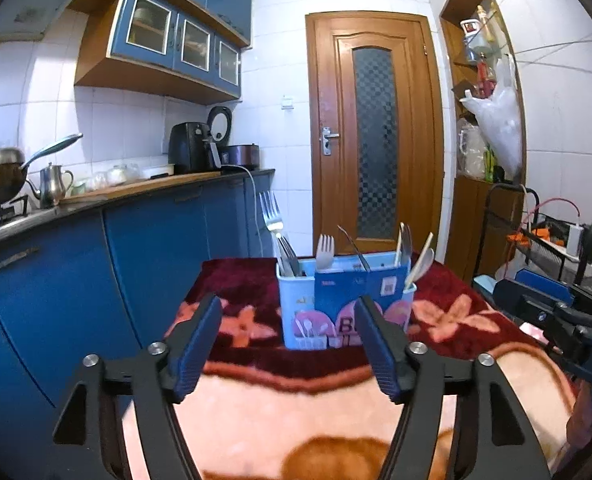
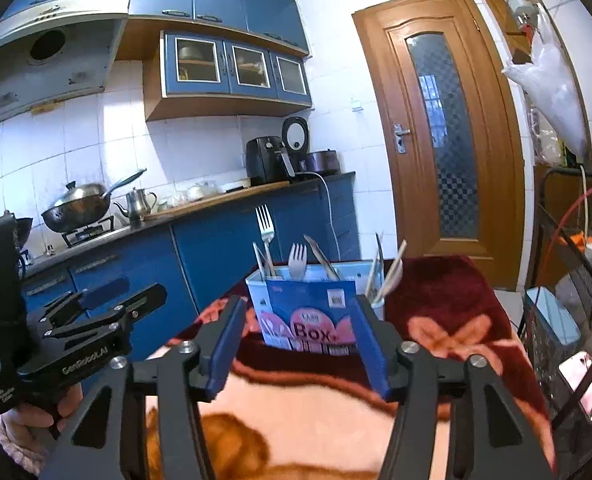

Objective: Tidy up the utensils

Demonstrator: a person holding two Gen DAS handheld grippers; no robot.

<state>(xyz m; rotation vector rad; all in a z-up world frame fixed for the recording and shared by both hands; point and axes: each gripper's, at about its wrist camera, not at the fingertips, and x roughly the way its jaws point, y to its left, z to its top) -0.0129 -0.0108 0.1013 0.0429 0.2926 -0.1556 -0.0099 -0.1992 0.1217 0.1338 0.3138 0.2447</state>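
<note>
Blue utensil box (image 1: 346, 304) stood near blanket's (image 1: 279, 404) far edge; forks (image 1: 271, 216) upright, tines up. Left gripper (image 1: 287, 312), right gripper (image 2: 296, 316): jaws open, empty.

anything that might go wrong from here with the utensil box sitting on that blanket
1. The utensil box stands on a soft blanket, so a nudge from the open right gripper or left gripper might tip it.
2. The tall fork and the leaning utensils stick out above the rim, where a finger could catch them and pull the box over.
</note>
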